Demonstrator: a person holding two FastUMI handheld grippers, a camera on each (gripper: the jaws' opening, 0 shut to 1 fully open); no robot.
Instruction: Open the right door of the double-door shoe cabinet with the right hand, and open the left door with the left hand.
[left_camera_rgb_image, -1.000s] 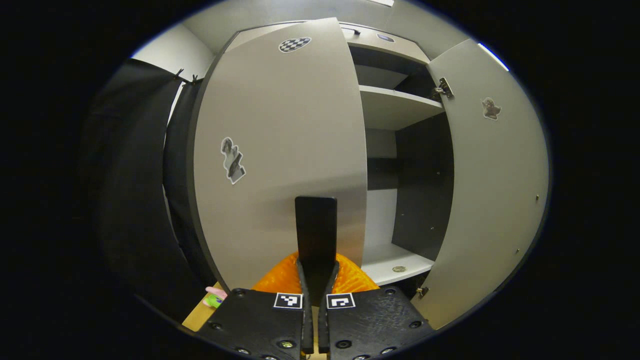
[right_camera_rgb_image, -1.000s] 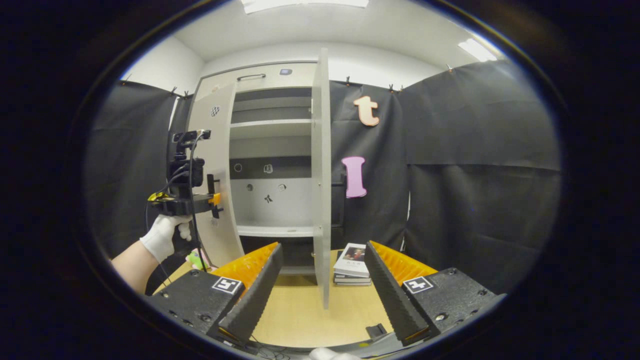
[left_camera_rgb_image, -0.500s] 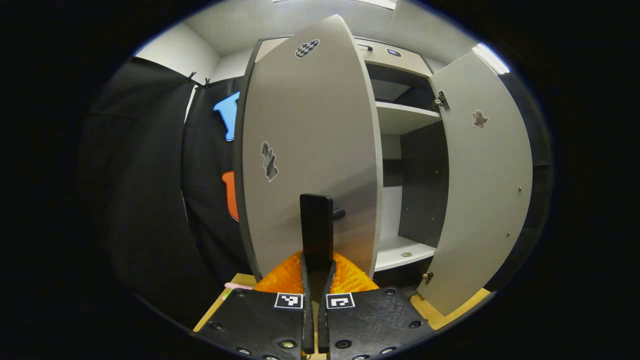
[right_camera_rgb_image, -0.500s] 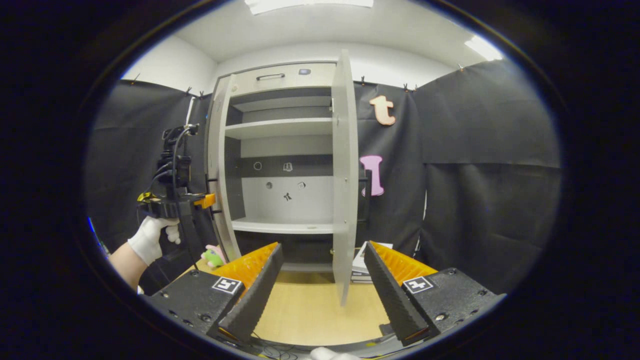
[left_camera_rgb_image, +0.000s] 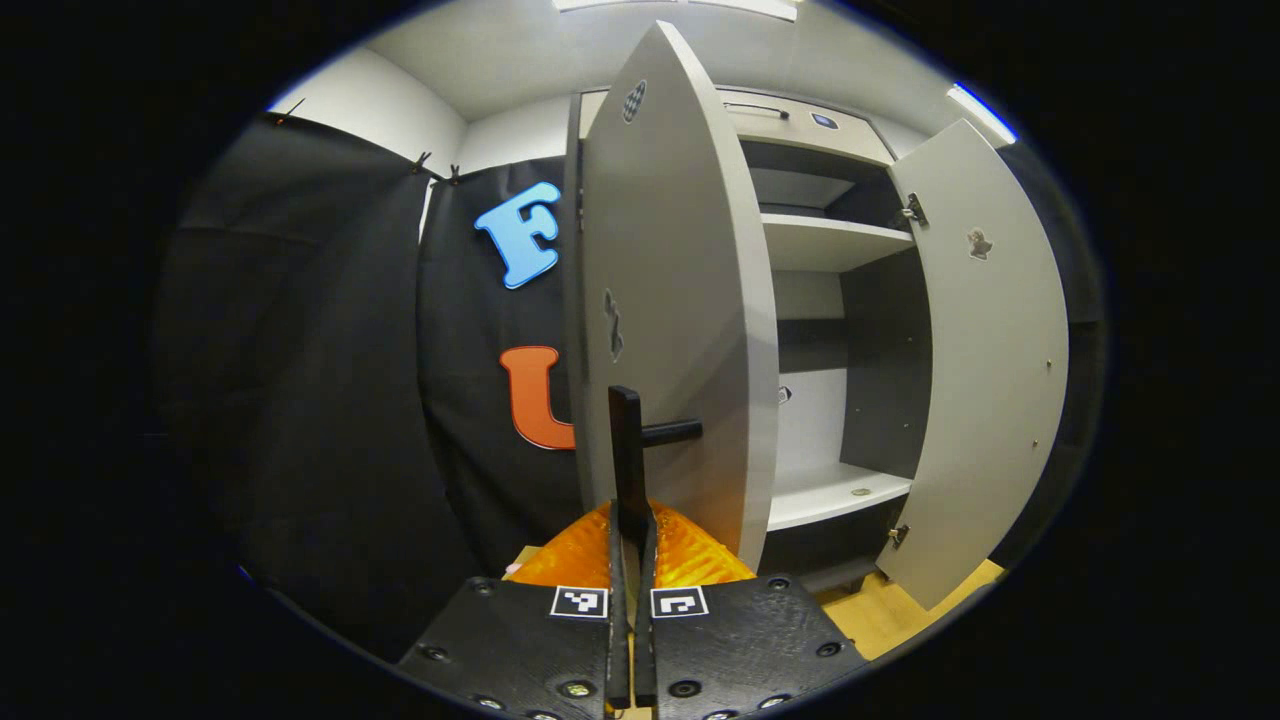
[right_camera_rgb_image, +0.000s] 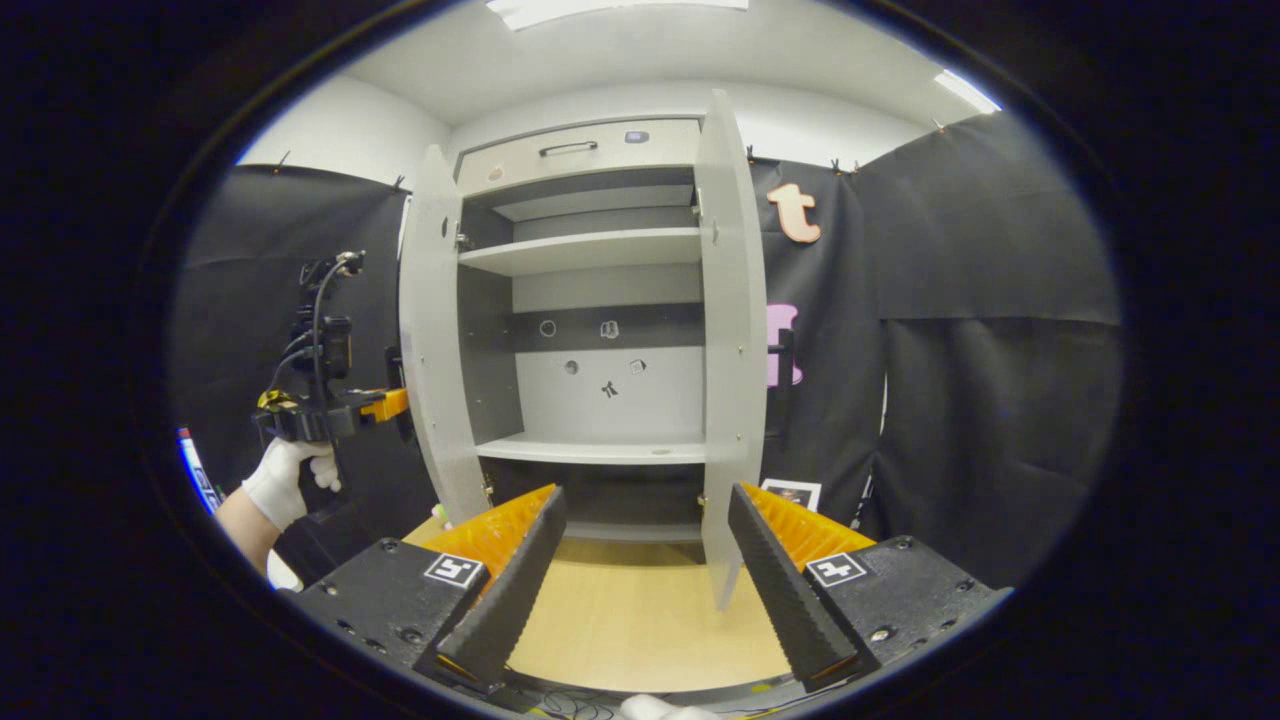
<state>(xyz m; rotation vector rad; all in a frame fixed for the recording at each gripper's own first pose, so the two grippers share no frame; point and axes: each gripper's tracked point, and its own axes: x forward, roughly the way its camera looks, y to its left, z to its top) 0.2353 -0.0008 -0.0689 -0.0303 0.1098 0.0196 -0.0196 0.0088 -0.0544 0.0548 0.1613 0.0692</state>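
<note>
While the left gripper (left_camera_rgb_image: 628, 470) is clamped narrow on the dark handle (left_camera_rgb_image: 626, 440) of the left door (left_camera_rgb_image: 680, 300), the step in hand is swinging that door the rest of the way out. In the left gripper view both fingers press the handle's bar from either side, and the door stands edge-on, well out from the shoe cabinet (right_camera_rgb_image: 590, 300).

To do it well, the gloved hand (right_camera_rgb_image: 285, 475) at the far left of the right gripper view should follow the hinge's arc, not a straight line, letting the gripper turn with the handle so the bar does not twist out of the grip. I judge a slow finish is best, since the door is near the booth wall and could knock it.

The right door (right_camera_rgb_image: 730, 330) already stands open to the right of the shelves (right_camera_rgb_image: 590, 250). The right gripper (right_camera_rgb_image: 645, 570) hangs near, spread wide and holding nothing.
</note>
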